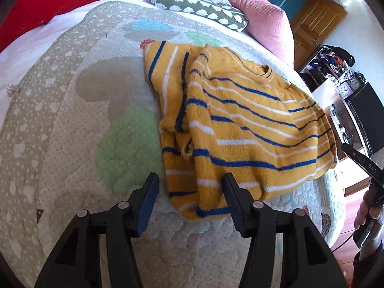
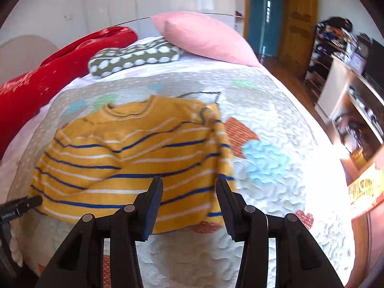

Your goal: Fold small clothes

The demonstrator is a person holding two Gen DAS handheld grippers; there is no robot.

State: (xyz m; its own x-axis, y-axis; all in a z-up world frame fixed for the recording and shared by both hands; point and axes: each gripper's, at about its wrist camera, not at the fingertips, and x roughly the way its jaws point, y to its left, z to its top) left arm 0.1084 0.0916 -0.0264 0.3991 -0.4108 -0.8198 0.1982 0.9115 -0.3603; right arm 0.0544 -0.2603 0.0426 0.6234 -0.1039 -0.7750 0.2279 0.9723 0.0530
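**Two wrist cameras angled down over one bed**

The left wrist view looks steeply down along the left gripper [image 1: 190,199], close above the quilt [image 1: 72,120], with the yellow striped sweater [image 1: 240,129] ahead and to its right. The right wrist view looks down along the right gripper [image 2: 189,202] from the sweater's [image 2: 134,158] hem side, facing the pink pillow [image 2: 204,36] and the wardrobe wall. Both views share the sweater, the quilt [image 2: 276,120], the pillow [image 1: 261,21] and the wooden door; each catches the other gripper at its edge.
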